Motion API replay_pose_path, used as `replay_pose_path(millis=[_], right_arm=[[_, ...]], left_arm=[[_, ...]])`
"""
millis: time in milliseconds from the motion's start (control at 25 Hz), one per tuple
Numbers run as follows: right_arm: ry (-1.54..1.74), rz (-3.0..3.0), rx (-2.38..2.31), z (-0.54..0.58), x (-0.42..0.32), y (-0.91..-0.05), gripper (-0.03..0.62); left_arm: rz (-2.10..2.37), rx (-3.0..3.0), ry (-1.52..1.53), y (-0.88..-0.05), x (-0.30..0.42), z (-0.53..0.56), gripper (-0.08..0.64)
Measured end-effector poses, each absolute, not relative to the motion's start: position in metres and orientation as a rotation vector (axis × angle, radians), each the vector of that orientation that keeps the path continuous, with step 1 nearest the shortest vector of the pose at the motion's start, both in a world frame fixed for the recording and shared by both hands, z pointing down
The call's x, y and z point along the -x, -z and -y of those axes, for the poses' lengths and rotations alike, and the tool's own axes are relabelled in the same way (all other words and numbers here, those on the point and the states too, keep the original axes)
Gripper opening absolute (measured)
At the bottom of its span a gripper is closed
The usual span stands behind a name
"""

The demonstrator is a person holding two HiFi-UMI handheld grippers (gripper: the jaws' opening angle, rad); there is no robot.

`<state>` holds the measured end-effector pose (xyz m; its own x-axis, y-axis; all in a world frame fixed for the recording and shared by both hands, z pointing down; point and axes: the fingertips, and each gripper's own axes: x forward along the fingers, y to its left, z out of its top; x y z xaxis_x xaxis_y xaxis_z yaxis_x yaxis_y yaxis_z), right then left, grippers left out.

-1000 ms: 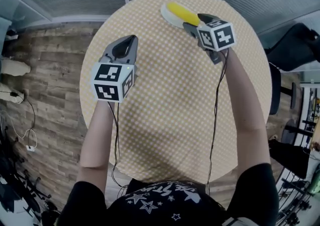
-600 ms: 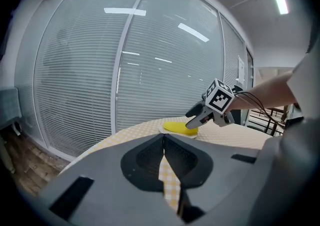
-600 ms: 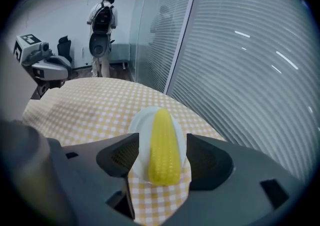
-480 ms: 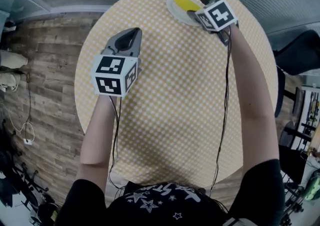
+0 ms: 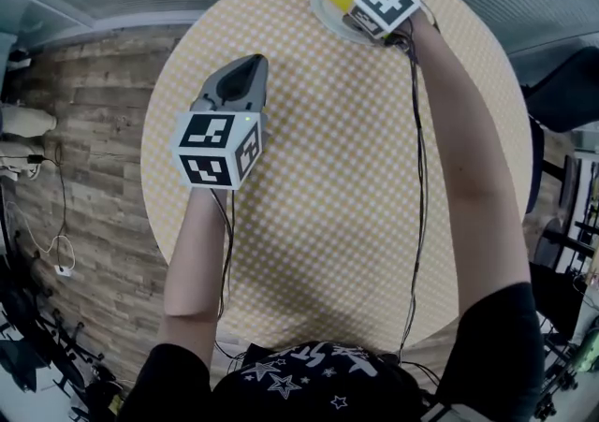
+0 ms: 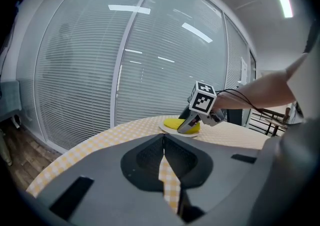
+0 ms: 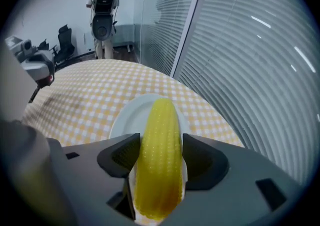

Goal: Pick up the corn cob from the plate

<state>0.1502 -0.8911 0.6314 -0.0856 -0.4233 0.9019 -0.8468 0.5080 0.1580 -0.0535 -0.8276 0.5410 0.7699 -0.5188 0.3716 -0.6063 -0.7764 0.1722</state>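
Corn cob: the yellow corn cob [image 7: 160,120] lies lengthwise on the plate, its far tip pointing away from the right gripper view camera.
Plate: a small white plate [image 7: 124,117] sits near the far edge of the counter, close to the window side.
Right hand-held gripper: the right hand-held gripper [image 7: 161,156] is down at the plate with one jaw on each side of the cob. Both jaws press against the cob's flanks, so it is closed on the corn. In the head view its marker cube covers most of the plate and cob.
Left hand-held gripper: the left hand-held gripper [image 6: 164,142] is held above the left part of the counter, well apart from the plate. Its jaws meet at the tips with nothing between them; only checked cloth shows through the slit lower down.
Counter: a round counter [image 5: 328,177] covered by a yellow-and-white checked cloth.
Cables: a thin black cable [image 5: 416,130] runs along the right forearm, and another hangs beside the left.
Surroundings: a wood-plank floor [image 5: 84,149] lies to the left, and a glazed wall with blinds [image 7: 260,44] stands behind the counter. A person [image 7: 104,9] stands in the background beside an office chair [image 7: 64,37].
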Motion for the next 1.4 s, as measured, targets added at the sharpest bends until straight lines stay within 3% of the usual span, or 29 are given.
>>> replay_pose_path(millis=[640, 1400], right_arm=[[-0.552, 1.809, -1.162, 0.87, -0.144, -0.615, 0.255], [-0.31, 2.036, -1.371, 0.759, -0.101, -0.407, 0.255]], left_arm=[[0.896, -2.669, -0.476, -0.53, 0.068, 0.815, 0.006], [0.871, -2.785, -0.288, -0.398, 0.113, 0.722, 0.006]])
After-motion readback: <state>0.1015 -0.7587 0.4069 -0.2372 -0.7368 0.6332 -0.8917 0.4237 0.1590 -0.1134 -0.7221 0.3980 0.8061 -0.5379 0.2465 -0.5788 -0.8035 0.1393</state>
